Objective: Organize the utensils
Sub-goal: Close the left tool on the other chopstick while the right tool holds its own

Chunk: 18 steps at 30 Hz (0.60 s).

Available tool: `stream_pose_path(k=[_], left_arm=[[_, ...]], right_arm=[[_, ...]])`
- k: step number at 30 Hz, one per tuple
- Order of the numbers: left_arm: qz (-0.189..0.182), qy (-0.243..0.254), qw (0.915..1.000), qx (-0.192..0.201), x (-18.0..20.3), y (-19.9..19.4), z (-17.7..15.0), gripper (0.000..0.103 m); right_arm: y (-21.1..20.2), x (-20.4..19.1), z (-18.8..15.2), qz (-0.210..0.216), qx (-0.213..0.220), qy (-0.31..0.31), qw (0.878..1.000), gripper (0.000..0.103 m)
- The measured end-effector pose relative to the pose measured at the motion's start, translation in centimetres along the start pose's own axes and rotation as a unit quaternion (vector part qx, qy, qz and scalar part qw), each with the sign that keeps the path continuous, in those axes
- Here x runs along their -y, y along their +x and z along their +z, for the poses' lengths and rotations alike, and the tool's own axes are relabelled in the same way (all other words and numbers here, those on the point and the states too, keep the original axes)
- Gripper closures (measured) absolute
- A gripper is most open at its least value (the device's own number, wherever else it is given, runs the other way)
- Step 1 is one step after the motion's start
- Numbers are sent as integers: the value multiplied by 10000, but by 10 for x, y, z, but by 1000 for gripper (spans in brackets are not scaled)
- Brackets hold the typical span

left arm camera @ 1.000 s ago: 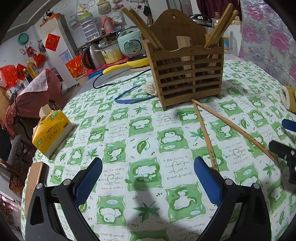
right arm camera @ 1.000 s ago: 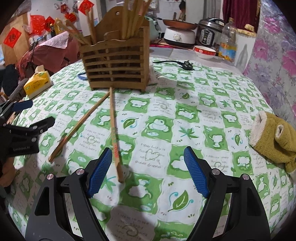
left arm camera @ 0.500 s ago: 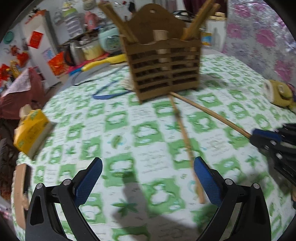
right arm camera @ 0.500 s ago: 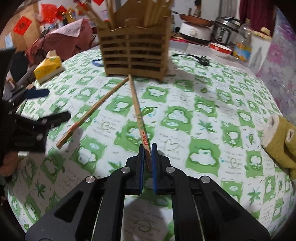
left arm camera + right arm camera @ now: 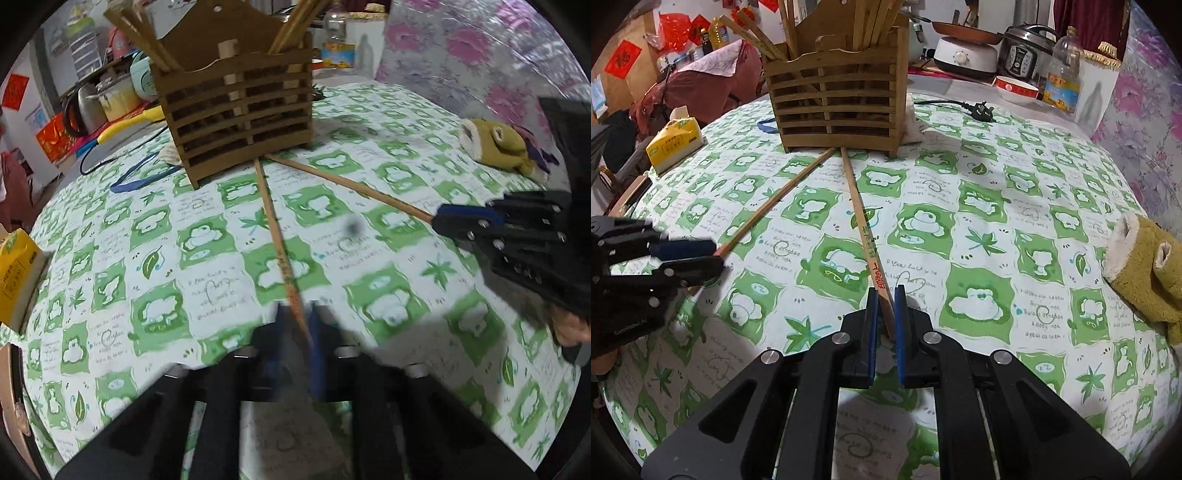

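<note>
A slatted wooden utensil holder (image 5: 236,122) (image 5: 838,107) with several chopsticks in it stands at the far side of the green-patterned tablecloth (image 5: 979,206). Two loose chopsticks fan out from its base. My left gripper (image 5: 301,314) (image 5: 701,256) is blurred; its jaws are closing and look pressed on the near end of one chopstick (image 5: 275,229) (image 5: 775,201). My right gripper (image 5: 884,295) (image 5: 441,221) is shut on the near end of the other chopstick (image 5: 862,221) (image 5: 351,186), which carries red print. Both chopsticks still lie low along the cloth.
A yellow tissue pack (image 5: 674,142) sits at the table's left edge, an olive plush mitt (image 5: 1145,266) at the right edge. A black plug and cord (image 5: 982,110) and a blue band (image 5: 136,177) lie near the holder. Cookers and bottles stand behind.
My left gripper swung over the left chopstick and went from wide open to closed on its end. My right gripper shut on the printed chopstick half a second ago and has stayed there.
</note>
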State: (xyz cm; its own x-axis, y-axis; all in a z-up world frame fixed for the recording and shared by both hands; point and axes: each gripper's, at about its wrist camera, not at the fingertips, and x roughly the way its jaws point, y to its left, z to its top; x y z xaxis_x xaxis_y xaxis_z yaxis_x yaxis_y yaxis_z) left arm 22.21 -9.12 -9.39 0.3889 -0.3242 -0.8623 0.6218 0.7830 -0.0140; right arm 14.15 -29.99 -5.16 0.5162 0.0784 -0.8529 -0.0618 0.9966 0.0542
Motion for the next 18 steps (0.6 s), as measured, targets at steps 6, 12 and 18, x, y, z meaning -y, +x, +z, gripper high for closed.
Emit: stream_pose_path(k=[6, 12, 18], left_arm=[[159, -403, 9990, 103, -18, -16, -17, 97], [225, -874, 9959, 60, -40, -23, -27, 97], [347, -813, 9960, 122, -37, -26, -27, 53]], right_arm=[[-3, 7, -4, 135, -31, 143, 9998, 92], [-8, 15, -12, 339, -27, 329, 9989, 83], [-27, 28, -20, 472, 303, 628, 9965, 77]])
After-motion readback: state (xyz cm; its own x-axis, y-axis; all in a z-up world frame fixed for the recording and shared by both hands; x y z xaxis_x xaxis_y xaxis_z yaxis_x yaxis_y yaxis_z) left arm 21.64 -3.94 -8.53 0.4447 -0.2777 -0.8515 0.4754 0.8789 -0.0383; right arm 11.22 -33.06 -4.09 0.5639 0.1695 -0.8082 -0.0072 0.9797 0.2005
